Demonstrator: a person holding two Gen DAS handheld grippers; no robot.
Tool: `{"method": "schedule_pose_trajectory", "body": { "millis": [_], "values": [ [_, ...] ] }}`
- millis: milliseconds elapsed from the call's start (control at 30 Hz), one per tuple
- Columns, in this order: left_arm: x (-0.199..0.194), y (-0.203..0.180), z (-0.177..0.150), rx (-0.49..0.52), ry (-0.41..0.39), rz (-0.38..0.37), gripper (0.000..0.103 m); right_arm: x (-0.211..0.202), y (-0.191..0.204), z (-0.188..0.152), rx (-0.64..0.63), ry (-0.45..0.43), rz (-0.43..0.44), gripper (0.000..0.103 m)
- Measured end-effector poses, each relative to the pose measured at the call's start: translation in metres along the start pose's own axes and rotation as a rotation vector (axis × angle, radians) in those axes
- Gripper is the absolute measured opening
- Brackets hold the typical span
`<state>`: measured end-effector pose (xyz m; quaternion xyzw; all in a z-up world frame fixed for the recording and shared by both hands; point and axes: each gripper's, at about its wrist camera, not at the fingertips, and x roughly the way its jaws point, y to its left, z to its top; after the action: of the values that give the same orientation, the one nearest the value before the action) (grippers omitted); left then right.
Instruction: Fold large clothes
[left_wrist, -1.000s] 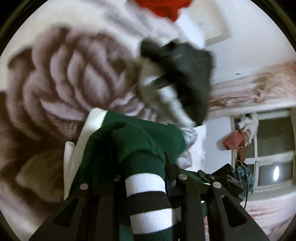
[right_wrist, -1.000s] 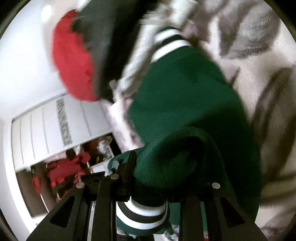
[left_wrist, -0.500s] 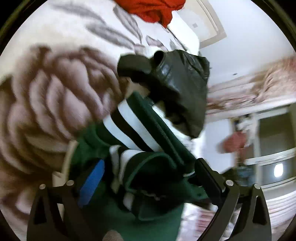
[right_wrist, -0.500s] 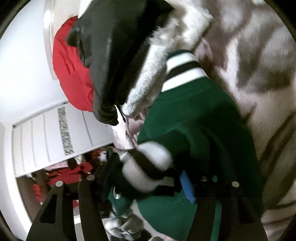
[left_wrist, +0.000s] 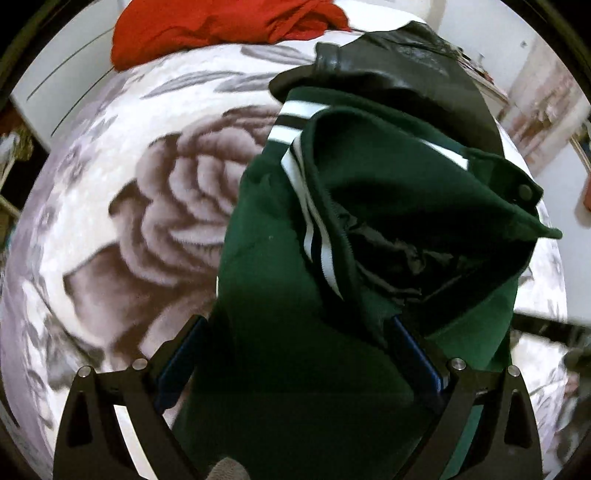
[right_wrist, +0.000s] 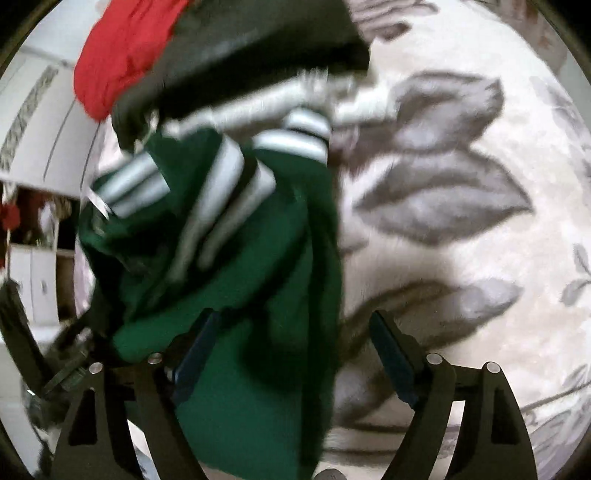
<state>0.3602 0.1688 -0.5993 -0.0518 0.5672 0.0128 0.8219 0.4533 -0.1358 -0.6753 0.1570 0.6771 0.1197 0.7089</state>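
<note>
A dark green jacket (left_wrist: 280, 295) with white and black striped cuffs (left_wrist: 295, 122) lies crumpled on a bed with a floral blanket (left_wrist: 147, 221). My left gripper (left_wrist: 299, 347) hovers over it, open wide, its blue pads clear of the cloth below. In the right wrist view the same jacket (right_wrist: 258, 295) lies left of centre, blurred, with its striped cuffs (right_wrist: 229, 177) bunched on top. The jaws of my right gripper (right_wrist: 295, 343) are opening. The jacket's right edge lies under the gap between them and the pads are not pressing on it.
A black leather garment (left_wrist: 406, 62) lies just beyond the jacket, and a red garment (left_wrist: 221, 26) sits at the bed's far edge. The right wrist view shows both, the black one (right_wrist: 258, 48) and the red one (right_wrist: 122, 55). White cupboards (right_wrist: 37, 129) stand beyond the bed.
Both grippers were shut on the jacket's striped cuffs a second ago. They have since spread apart and let go. The jacket has dropped onto the blanket, and both views have tipped downward.
</note>
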Motion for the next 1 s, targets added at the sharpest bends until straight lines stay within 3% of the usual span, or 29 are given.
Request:
{"method": "schedule_pose_trajectory", "body": {
  "millis": [100, 300, 400, 433, 467, 533, 600, 633, 767, 867, 933, 1000],
  "values": [
    [0.007, -0.001, 0.003, -0.035, -0.002, 0.011, 0.099, 0.037, -0.014, 0.002, -0.025, 0.061, 0.036, 0.087],
    [0.008, -0.001, 0.002, -0.055, -0.008, 0.044, 0.099, 0.1, -0.04, 0.03, 0.023, 0.163, 0.288, 0.1],
    [0.005, 0.003, 0.002, -0.076, -0.009, 0.044, 0.099, 0.11, -0.04, 0.038, 0.027, 0.18, 0.372, 0.098],
    [0.002, 0.006, 0.001, -0.085, -0.013, 0.051, 0.099, 0.11, -0.038, 0.039, 0.024, 0.179, 0.404, 0.086],
    [-0.001, 0.008, 0.0, -0.092, -0.016, 0.059, 0.099, 0.11, -0.035, 0.038, 0.025, 0.178, 0.436, 0.08],
    [-0.012, 0.015, -0.003, -0.116, -0.024, 0.057, 0.099, 0.104, -0.033, 0.032, 0.032, 0.163, 0.452, 0.049],
    [-0.027, 0.019, -0.01, -0.109, -0.039, 0.095, 0.099, 0.095, -0.044, 0.021, 0.144, 0.142, 0.518, 0.036],
    [-0.033, 0.021, -0.013, -0.097, -0.047, 0.118, 0.099, 0.09, -0.052, 0.012, 0.223, 0.128, 0.555, 0.034],
    [-0.068, 0.025, -0.037, -0.074, -0.055, 0.141, 0.099, 0.062, -0.077, -0.049, 0.506, 0.042, 0.705, 0.032],
    [-0.09, 0.03, -0.06, -0.063, -0.034, 0.168, 0.099, 0.035, -0.097, -0.136, 0.772, -0.048, 0.768, 0.032],
    [-0.098, 0.032, -0.076, -0.055, -0.016, 0.192, 0.099, 0.022, -0.104, -0.206, 0.919, -0.069, 0.758, 0.031],
    [-0.099, 0.031, -0.091, -0.05, 0.007, 0.196, 0.099, 0.018, -0.105, -0.264, 0.971, -0.02, 0.676, 0.035]
  ]
}}
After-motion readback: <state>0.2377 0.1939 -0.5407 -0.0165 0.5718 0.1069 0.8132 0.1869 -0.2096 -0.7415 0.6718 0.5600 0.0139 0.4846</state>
